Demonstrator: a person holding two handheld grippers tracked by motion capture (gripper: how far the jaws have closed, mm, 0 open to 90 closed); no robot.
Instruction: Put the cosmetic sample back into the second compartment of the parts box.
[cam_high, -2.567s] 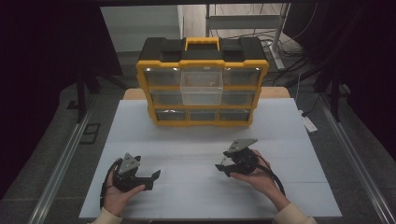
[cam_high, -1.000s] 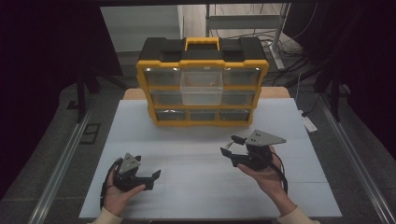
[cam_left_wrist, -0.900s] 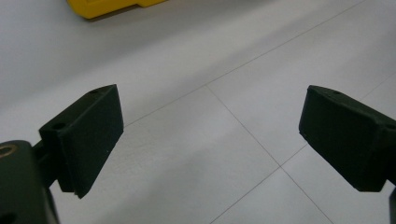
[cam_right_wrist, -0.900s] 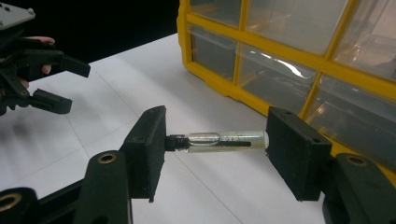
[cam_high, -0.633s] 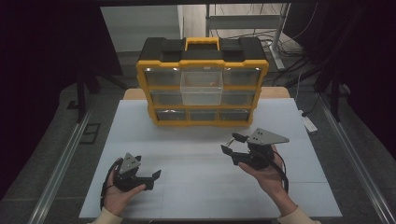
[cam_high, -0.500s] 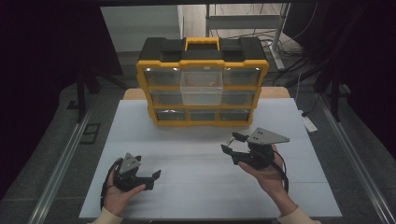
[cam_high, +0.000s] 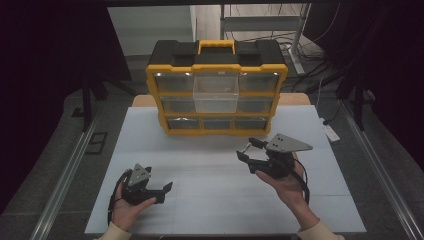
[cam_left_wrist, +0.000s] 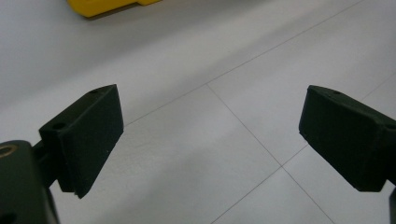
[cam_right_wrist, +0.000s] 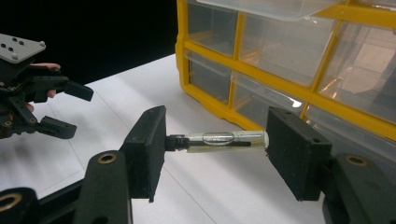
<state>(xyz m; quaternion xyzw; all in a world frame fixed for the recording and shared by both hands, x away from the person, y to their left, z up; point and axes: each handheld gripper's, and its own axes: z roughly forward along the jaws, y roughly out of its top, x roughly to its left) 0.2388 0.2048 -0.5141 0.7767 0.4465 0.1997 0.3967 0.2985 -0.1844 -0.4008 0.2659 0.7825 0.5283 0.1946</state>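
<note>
Left of the organizer (cam_high: 217, 90) and well apart from it, toward the near edge of the counter (cam_high: 210, 165), the left tongs (cam_high: 162, 192) sit low in the person's hand, jaws spread with bare counter between them. In the left gripper view only a yellow corner of the organizer (cam_left_wrist: 109, 5) shows beyond them.

The organizer stands upright at the far side of the counter: a yellow frame with a black top, a yellow handle and three rows of clear drawers. The top middle drawer (cam_high: 215, 94) is pulled out toward the person; whether it or the other drawers hold anything I cannot tell.

Right of the organizer's middle, just in front of its lower row, the right tongs (cam_high: 246, 150) are raised above the counter and pinch a small glass tube (cam_right_wrist: 219, 140) endwise, one end against each pad. The tube is clear with a dark end at one pad.
</note>
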